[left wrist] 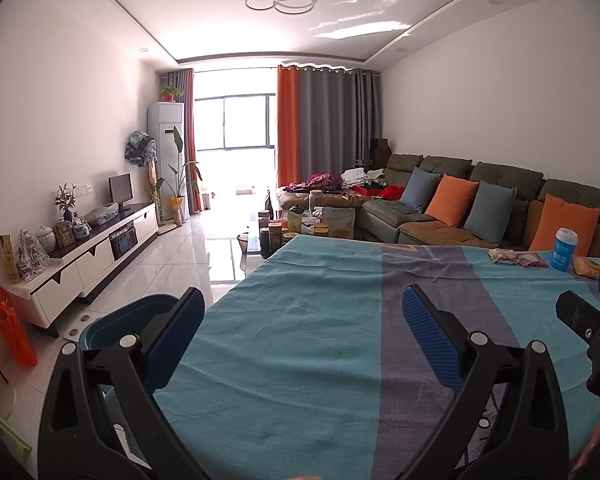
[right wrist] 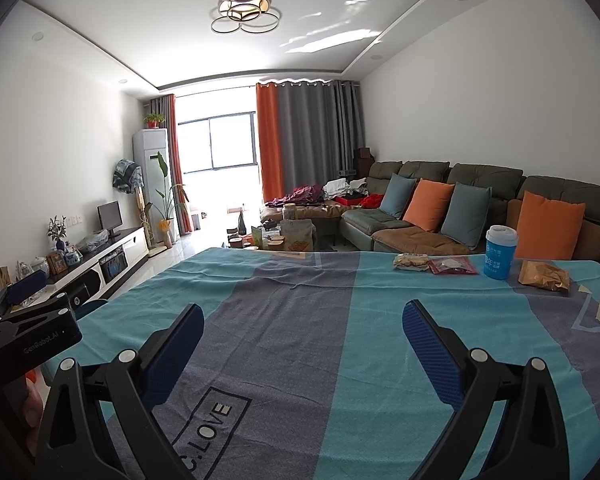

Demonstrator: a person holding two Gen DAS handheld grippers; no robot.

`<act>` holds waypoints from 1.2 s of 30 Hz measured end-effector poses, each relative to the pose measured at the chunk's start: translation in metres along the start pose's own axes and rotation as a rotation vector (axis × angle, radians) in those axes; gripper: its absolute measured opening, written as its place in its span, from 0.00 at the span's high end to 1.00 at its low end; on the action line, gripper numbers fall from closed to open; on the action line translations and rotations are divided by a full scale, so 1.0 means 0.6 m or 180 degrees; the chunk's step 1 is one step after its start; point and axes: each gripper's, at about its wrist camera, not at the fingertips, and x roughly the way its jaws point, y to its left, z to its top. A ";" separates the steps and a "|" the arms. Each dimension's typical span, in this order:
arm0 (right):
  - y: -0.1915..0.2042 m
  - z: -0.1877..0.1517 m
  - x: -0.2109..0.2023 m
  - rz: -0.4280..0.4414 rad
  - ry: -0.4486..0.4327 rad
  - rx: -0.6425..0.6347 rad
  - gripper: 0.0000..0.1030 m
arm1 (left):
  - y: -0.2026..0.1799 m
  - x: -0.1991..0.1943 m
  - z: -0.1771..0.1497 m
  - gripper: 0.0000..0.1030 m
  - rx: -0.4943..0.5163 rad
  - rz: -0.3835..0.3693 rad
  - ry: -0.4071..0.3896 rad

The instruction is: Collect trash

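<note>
On the far right of the blue striped cloth (right wrist: 300,320) lie a pale snack packet (right wrist: 411,261), a red wrapper (right wrist: 452,266), a blue cup with a white lid (right wrist: 499,253) and a brown crumpled bag (right wrist: 545,275). The left wrist view shows the same pale packet (left wrist: 504,256), red wrapper (left wrist: 532,260), blue cup (left wrist: 565,249) and brown bag (left wrist: 589,268). My left gripper (left wrist: 302,334) stands open over the cloth's left part. My right gripper (right wrist: 302,342) stands open over the middle, well short of the trash. A blue bin (left wrist: 112,322) sits off the table's left edge.
Behind the table stands a low coffee table with jars and packets (right wrist: 284,236). A green sofa with orange and blue cushions (right wrist: 460,208) runs along the right wall. A white TV cabinet (left wrist: 92,256) lines the left wall, with an orange bag (left wrist: 10,328) on the floor.
</note>
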 end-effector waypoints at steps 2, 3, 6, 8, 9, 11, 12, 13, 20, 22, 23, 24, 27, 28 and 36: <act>0.000 0.000 0.001 0.0007 0.0009 0.0004 0.07 | 0.000 0.000 0.000 0.05 0.0002 0.0001 0.0000; 0.000 0.000 0.001 0.0006 0.0006 0.0005 0.07 | 0.000 0.000 0.000 0.05 0.0002 0.0001 0.0000; -0.001 0.000 0.003 0.0014 0.0013 -0.0001 0.07 | 0.000 0.000 -0.001 0.05 0.0001 0.0005 0.0004; -0.002 0.001 0.004 0.0018 0.0014 -0.0001 0.07 | 0.000 0.000 -0.001 0.05 0.0003 0.0004 0.0007; -0.002 0.001 0.004 0.0017 0.0008 -0.0001 0.07 | 0.001 0.000 -0.002 0.05 0.0004 0.0009 0.0006; -0.002 0.001 0.004 0.0017 0.0007 -0.0001 0.07 | 0.000 0.000 -0.002 0.05 0.0002 0.0011 0.0003; -0.002 0.001 0.004 0.0016 0.0004 -0.0002 0.07 | 0.001 0.001 -0.003 0.05 0.0001 0.0013 0.0004; -0.003 0.001 0.004 0.0018 -0.0002 0.0001 0.07 | 0.000 0.000 -0.003 0.05 -0.0001 0.0015 -0.0001; -0.002 0.001 0.006 0.0016 0.0004 0.0002 0.07 | 0.001 0.000 -0.003 0.05 -0.0001 0.0017 -0.0002; -0.003 0.000 0.006 0.0020 0.0004 0.0003 0.07 | 0.001 0.000 -0.003 0.05 0.0000 0.0016 -0.0002; -0.003 0.000 0.006 0.0016 0.0006 0.0002 0.07 | 0.000 0.003 -0.003 0.05 0.0000 0.0019 -0.0001; -0.003 0.001 0.006 0.0015 0.0006 0.0004 0.07 | -0.001 0.004 -0.004 0.05 0.0001 0.0023 -0.0004; -0.003 0.000 0.006 0.0019 -0.0001 0.0003 0.07 | -0.001 0.003 -0.004 0.05 -0.0001 0.0025 -0.0002; -0.003 0.000 0.006 0.0022 0.0001 0.0004 0.07 | -0.001 0.004 -0.004 0.05 -0.0001 0.0026 -0.0001; -0.003 0.000 0.005 0.0019 -0.0001 0.0004 0.07 | -0.002 0.003 -0.003 0.05 0.0000 0.0025 -0.0002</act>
